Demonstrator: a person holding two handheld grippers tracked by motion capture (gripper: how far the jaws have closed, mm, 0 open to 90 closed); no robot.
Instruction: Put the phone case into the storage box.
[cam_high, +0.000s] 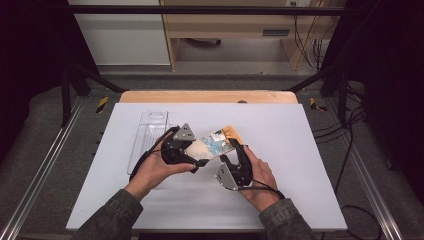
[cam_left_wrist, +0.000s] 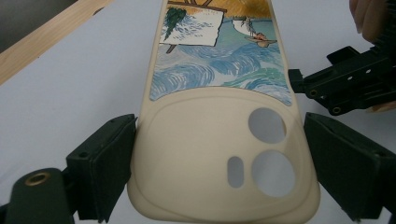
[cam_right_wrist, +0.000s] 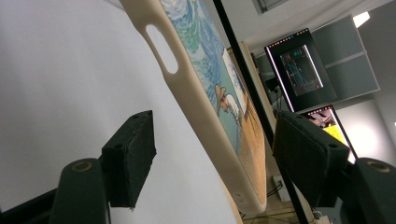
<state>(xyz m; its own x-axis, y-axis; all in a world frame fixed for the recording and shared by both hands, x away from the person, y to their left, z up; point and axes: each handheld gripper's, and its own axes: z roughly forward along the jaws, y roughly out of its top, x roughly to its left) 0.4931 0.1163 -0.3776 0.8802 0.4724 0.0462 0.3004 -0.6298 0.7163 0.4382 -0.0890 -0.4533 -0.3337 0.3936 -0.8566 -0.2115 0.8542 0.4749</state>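
A cream phone case with a painted blue-wave and orange picture on its back hangs tilted above the white table. My left gripper is shut on its camera-hole end, with a pad pressed against each long edge. My right gripper is open at the other end. In the right gripper view the case's edge runs between the two pads with a gap on each side. The right gripper's black jaw tips sit beside the case's right edge in the left gripper view.
A clear plastic package lies on the white table just left of my left hand. A wooden strip borders the far edge. Metal frame rails run along both sides. Lit monitors stand beyond the table.
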